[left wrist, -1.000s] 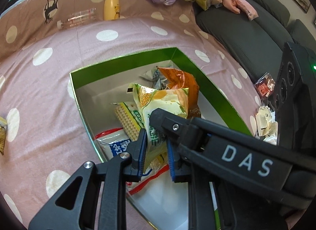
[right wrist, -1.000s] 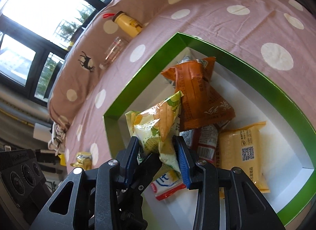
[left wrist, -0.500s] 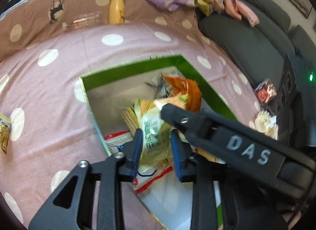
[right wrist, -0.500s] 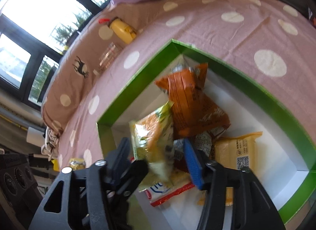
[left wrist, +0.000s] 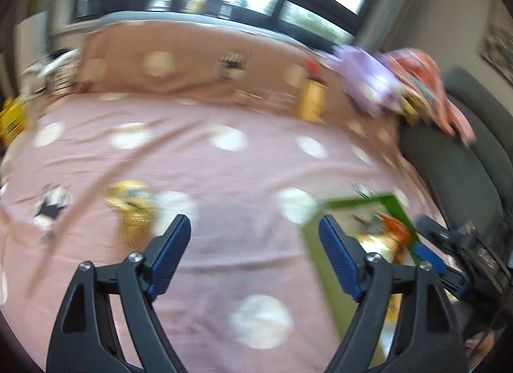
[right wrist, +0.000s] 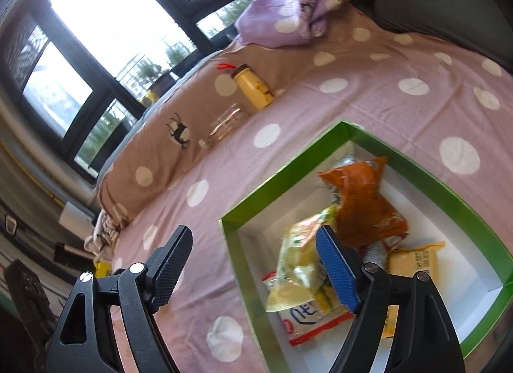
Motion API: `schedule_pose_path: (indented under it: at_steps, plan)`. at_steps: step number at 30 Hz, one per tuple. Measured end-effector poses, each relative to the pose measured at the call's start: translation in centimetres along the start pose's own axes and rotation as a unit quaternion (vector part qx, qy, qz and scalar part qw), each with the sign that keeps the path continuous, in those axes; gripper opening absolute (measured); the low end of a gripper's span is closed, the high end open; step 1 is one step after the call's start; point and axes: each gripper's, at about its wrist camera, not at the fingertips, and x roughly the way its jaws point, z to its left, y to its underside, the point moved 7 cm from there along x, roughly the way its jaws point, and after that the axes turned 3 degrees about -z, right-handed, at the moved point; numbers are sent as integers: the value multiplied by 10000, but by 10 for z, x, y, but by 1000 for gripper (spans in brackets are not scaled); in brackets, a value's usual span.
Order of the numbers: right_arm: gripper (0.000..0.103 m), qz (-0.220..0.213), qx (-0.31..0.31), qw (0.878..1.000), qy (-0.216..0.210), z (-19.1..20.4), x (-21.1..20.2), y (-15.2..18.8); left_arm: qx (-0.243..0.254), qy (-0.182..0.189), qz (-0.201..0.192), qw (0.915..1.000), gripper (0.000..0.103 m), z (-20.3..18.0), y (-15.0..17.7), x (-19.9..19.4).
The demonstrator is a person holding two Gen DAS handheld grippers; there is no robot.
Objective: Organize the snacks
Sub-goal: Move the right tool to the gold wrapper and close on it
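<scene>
Little legible print. Yellow snack packet (right wrist: 413, 260) in the green box (right wrist: 400, 155), just right of the right hand-held gripper (right wrist: 253, 264): a QR code, small print too blurred to read. Red-and-white packet (right wrist: 307, 321) beneath: large blue characters, unreadable. Left wrist view: motion-blurred, nothing readable.

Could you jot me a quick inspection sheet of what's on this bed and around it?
Surface: pink dotted bedspread.
Job's things: green box holding an orange bag, a yellow-green bag and other packets; gold packet loose on the bedspread.
Clutter: yellow bottle, clear bottle, purple cloth.
Grippers: left tool and right tool both opening, nothing between the pads.
Cables: nothing seen.
Surroundings: windows, grey sofa.
</scene>
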Motion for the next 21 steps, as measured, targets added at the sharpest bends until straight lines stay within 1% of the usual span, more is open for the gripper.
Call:
schedule_pose_path:
  at_steps: [3,5,7,9,11,13,16,19,21]
  plan:
    - [80,32,-205,9998,-52,16,5,5,-384,-280,-103,9988,83,43,-1,1]
    - [80,89,-367,9992,-119,31,9,10,-702,-532,-1,9961,83,67,-1,6]
    - [80,159,-458,9986,-206,44,14,14,-957,-534,-83,9939,83,80,-3,8]
    - [80,296,-542,9973,-393,59,20,20,-1145,-533,-84,9920,83,93,-2,9]
    - [80,563,-632,9938,-716,83,32,26,-1255,-655,-49,9899,83,106,2,12]
    - [80,897,-663,9887,-1004,106,48,33,-1299,-736,3,9888,83,113,5,18]
    - [80,1481,-777,9773,-1304,144,79,48,-1532,-626,150,9861,83,126,12,27]
    - [80,1955,-1265,9625,-1389,183,114,68,-1758,-395,245,9833,83,133,16,39]
    - [80,2239,-1551,9520,-1401,201,137,83,-1900,-286,325,9808,83,136,18,47]
